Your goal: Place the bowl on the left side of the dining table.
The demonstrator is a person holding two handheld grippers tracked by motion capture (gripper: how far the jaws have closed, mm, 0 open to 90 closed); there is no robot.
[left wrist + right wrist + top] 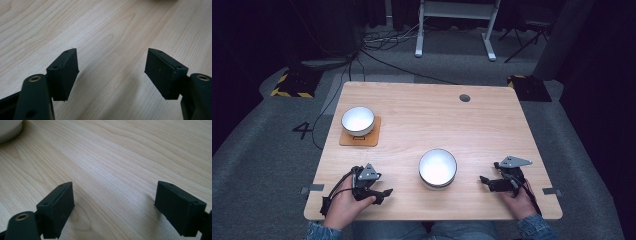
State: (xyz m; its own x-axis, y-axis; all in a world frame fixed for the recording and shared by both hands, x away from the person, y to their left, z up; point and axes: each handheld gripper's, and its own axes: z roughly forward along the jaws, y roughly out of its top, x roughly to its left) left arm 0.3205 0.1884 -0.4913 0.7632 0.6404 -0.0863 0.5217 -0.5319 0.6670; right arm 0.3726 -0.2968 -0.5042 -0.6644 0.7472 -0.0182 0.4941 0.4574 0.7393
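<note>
A white bowl (438, 168) stands near the table's front middle, and its pale edge (7, 128) reaches into the top left corner of the right gripper view. A second white bowl (358, 120) rests on a brown square mat (360, 136) at the left. My left gripper (383, 195) lies low at the front left, held by a hand, its jaws wide apart over bare wood (112, 62). My right gripper (485, 182) sits at the front right, pointing toward the nearer bowl, open with nothing between its pads (58, 207).
The wooden table (432, 115) has a round cable hole (464, 98) near its far edge. Beyond it are grey carpet, cables and a white desk frame (457, 30). Black-and-yellow striped blocks (292, 85) sit on the floor at the far left and far right.
</note>
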